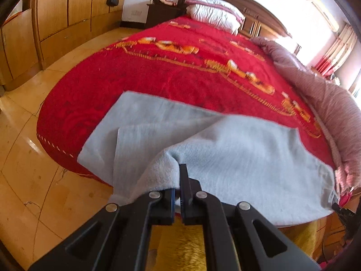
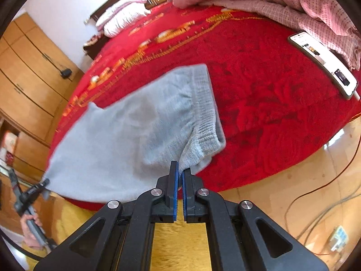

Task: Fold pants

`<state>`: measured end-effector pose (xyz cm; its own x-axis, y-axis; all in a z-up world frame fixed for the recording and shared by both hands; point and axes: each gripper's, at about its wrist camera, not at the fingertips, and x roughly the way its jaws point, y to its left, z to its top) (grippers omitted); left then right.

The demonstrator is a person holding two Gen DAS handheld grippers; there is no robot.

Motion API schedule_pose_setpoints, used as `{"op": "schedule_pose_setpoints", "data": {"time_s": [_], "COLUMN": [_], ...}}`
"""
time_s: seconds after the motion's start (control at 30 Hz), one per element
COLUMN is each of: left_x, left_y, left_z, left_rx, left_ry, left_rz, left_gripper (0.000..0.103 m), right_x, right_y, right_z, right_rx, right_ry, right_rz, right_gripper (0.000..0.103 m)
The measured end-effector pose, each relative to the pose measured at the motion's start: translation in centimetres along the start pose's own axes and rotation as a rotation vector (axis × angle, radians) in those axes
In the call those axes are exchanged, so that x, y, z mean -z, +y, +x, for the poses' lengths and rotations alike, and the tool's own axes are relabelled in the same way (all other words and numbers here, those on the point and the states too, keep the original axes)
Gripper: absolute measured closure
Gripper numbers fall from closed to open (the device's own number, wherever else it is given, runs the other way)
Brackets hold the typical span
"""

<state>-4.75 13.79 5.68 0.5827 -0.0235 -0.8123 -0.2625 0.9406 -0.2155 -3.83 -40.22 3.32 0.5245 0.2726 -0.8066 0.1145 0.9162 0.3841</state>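
Light grey fleece pants (image 1: 237,158) lie on a red bed cover (image 1: 158,79) near the bed's foot edge. My left gripper (image 1: 179,176) is shut on a fold of the pants fabric, which drapes over its left finger. My right gripper (image 2: 179,171) is shut on the pants (image 2: 135,131) at the corner of the ribbed waistband (image 2: 205,113). The left gripper also shows in the right wrist view (image 2: 42,186), holding the far end of the pants. The cloth hangs stretched between the two grippers just above the bed.
A phone (image 2: 322,63) lies on the bed's right side beside a pink quilt (image 2: 282,4). Pillows (image 1: 212,11) sit at the headboard. Wooden wardrobes (image 1: 56,22) line the left wall. Cables (image 2: 327,203) and a power strip (image 2: 338,237) lie on the floor.
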Motion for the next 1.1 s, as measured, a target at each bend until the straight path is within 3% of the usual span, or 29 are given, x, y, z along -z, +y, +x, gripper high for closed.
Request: {"op": "schedule_pose_setpoints", "data": {"time_s": [0.27, 0.47, 0.53, 0.67, 0.9, 1.1], "left_x": [1.0, 1.8, 2.0, 1.2, -2.1, -3.1], "left_y": [0.7, 2.0, 3.0, 4.7, 5.9, 5.5], "left_z": [1.4, -1.2, -2.3, -4.0, -3.0, 1.1], "left_rx": [0.000, -0.020, -0.027, -0.052, -0.030, -0.044], "left_ry": [0.032, 0.017, 0.006, -0.042, -0.063, 0.019], "left_rz": [0.009, 0.038, 0.031, 0.022, 0.008, 0.036], "left_gripper": [0.098, 0.079, 0.078, 0.073, 0.071, 0.071], "right_x": [0.6, 0.7, 0.6, 0.0, 0.4, 1.6], "right_y": [-0.9, 1.1, 2.3, 5.3, 9.8, 11.0], "right_z": [2.0, -2.0, -3.6, -4.6, 0.3, 4.9], "right_rx": [0.076, 0.183, 0.219, 0.228, 0.196, 0.190], "right_ry": [0.062, 0.030, 0.000, -0.035, 0.014, 0.066], "right_rz": [-0.005, -0.123, -0.177, -0.271, -0.371, -0.366], "right_gripper": [0.087, 0.084, 0.075, 0.071, 0.067, 0.067]}}
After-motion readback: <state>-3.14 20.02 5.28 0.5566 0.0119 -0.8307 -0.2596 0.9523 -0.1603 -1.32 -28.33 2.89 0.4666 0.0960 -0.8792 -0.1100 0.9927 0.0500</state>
